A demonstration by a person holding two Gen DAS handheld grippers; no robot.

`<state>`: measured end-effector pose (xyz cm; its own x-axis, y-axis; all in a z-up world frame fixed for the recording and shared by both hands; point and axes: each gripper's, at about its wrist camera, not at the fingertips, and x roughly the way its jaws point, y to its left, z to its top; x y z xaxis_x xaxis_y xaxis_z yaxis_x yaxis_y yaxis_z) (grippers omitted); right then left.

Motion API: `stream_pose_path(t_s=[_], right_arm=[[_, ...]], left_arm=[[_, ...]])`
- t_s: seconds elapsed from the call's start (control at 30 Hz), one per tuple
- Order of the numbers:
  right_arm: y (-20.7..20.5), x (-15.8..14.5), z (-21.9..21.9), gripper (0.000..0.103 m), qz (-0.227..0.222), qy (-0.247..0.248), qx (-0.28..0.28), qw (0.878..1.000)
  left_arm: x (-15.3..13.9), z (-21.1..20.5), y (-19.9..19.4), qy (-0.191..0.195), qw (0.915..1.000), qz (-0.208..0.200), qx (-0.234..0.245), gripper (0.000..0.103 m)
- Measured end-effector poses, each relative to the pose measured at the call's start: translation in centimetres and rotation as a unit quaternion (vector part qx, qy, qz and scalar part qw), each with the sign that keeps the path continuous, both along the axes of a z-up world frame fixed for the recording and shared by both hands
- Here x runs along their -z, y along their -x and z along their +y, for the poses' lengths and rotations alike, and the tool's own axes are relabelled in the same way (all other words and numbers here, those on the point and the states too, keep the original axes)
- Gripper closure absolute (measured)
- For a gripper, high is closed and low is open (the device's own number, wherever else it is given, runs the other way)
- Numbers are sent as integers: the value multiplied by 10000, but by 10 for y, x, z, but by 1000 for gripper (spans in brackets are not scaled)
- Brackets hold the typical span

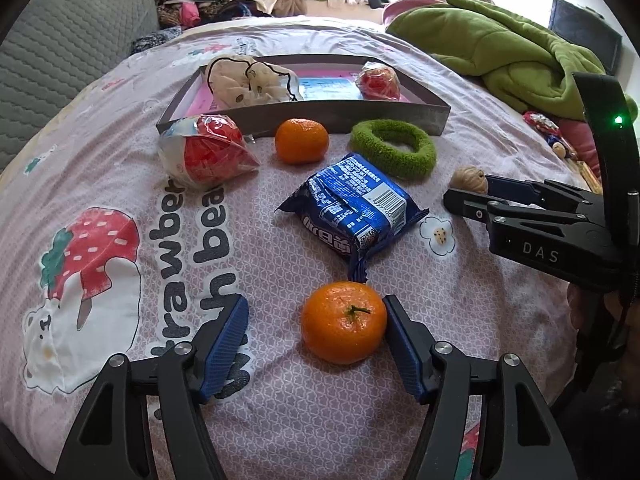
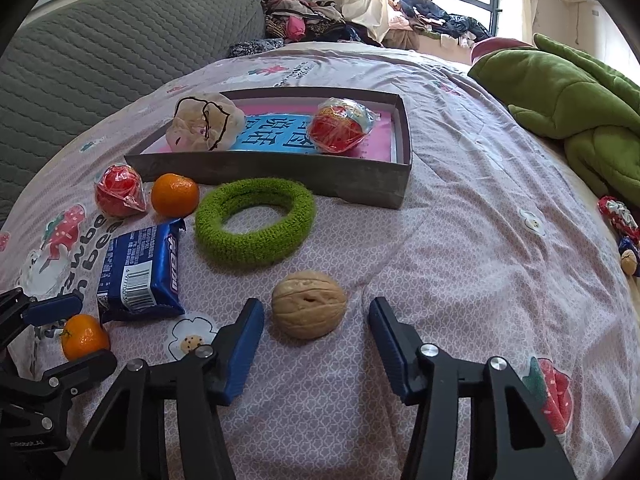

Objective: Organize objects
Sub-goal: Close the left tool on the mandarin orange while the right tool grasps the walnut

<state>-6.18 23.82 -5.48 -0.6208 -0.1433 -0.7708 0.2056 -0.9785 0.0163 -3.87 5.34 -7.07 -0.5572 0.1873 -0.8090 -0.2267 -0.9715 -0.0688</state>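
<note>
With the tray [image 2: 280, 172] near the bed's far edge already holding two bagged items, both claws stood spread to straddle loose pieces: the left gripper [image 1: 316, 320] around a mandarin [image 1: 343, 322], the right gripper [image 2: 316, 322] around a walnut [image 2: 309, 304].

We see a tray [image 2: 272, 170] lying on the bed [image 2: 460, 240], with a cloth bundle [image 2: 206, 122] in its left end and a wrapped ball [image 2: 340, 126] in its right. Just before the tray lie, left to right, a second wrapped ball [image 2: 119, 191], a mandarin [image 2: 175, 194] and a ring [image 2: 255, 222]. Nearer than these lies a snack packet [image 2: 140, 270], with a walnut [image 2: 309, 304] to its right and another mandarin [image 2: 85, 337] before it. A blanket [image 2: 568, 92] lies far right.
</note>
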Motion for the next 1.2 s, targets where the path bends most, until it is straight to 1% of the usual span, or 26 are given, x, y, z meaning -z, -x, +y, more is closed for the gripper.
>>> stream_pose_path(t_s=[0.07,0.1,0.13,0.2,0.27,0.33,0.4,0.6,1.0,1.2], right_arm=[[0,0,0,51,17,-3,5,10000],[0,0,0,52,25,-7,7,10000],[-1,0,1,54,33,-15,5,10000],[-1,0,1,55,37,-10,-1,10000],[-1,0,0,58,41,-5,-16,10000],[-2,-1,1,63,40,27,-46,10000],[-2,-1,1,66,51,41,-62,10000],[-3,-3,2,66,60,152,-90,9998],[-13,-8,-3,66,154,232,-298,9992],[-17,-9,-7,66,131,260,-402,9988]], left_arm=[[0,1,-1,21,10000,20,30,38],[0,2,-1,16,10000,17,55,41],[-1,3,-2,-23,10000,14,79,48],[-1,4,-2,-93,9999,2,146,55],[-1,6,-3,-61,9998,12,196,58],[-1,7,-4,-83,9997,13,233,63],[-1,8,-5,-77,9997,21,238,63],[-1,3,-4,-195,9996,-2,203,63],[-6,-4,-6,-109,9999,9,23,63],[-8,-9,-8,-77,9999,4,-82,63]])
